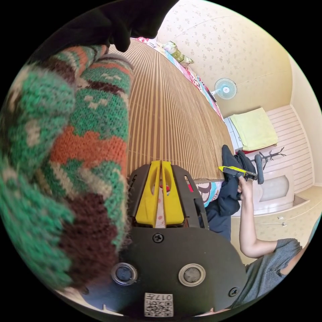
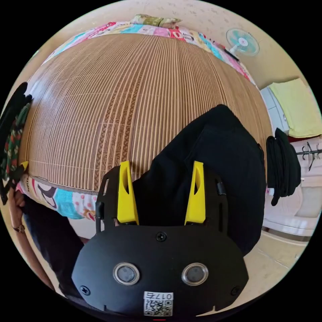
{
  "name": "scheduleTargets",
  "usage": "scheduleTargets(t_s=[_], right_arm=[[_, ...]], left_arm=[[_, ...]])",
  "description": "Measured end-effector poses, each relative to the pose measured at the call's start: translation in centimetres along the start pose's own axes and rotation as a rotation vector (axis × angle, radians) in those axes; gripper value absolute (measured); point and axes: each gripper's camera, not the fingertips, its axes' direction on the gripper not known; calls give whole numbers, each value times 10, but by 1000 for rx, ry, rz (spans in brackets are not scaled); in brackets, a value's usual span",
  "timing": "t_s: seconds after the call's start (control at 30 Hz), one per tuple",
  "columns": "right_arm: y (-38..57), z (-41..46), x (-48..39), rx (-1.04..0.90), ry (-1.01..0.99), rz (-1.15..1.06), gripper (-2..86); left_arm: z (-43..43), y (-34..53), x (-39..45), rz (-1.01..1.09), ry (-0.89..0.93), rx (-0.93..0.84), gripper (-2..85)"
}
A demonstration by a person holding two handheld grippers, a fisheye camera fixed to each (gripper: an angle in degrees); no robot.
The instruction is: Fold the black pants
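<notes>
The black pants (image 2: 214, 161) lie bunched on the near edge of the bamboo mat (image 2: 134, 100) and hang down over the bed's side. My right gripper (image 2: 161, 165) is open, its yellow jaws wide apart with the pants' cloth between and under them. In the left gripper view, the right gripper (image 1: 225, 168) shows far off over the pants (image 1: 229, 194), held by a person's hand. My left gripper (image 1: 161, 163) is shut, jaws together, with no cloth visible between them. A green, orange and brown knit sweater (image 1: 67, 151) hangs right beside it.
The bed carries a colourful sheet (image 2: 63, 201) and a pillow (image 2: 151, 20) at its far end. A fan (image 2: 242, 41) stands by the wall. A yellow towel (image 2: 298, 107) covers a cabinet, and a dark garment (image 2: 283, 164) hangs near it. Black cloth (image 1: 127, 20) hangs above the sweater.
</notes>
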Motion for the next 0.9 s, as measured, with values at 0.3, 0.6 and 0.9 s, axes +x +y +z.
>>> scheduleTargets(t_s=[0.3, 0.6, 0.9], right_arm=[[43, -26, 84, 142, -293, -28, 38], [221, 17, 329, 804, -1237, 311, 26], [280, 157, 394, 318, -806, 783, 25]], left_arm=[[39, 3, -2, 14, 16, 5, -9], [75, 8, -4, 11, 22, 8, -9], [104, 20, -8, -23, 21, 37, -8]])
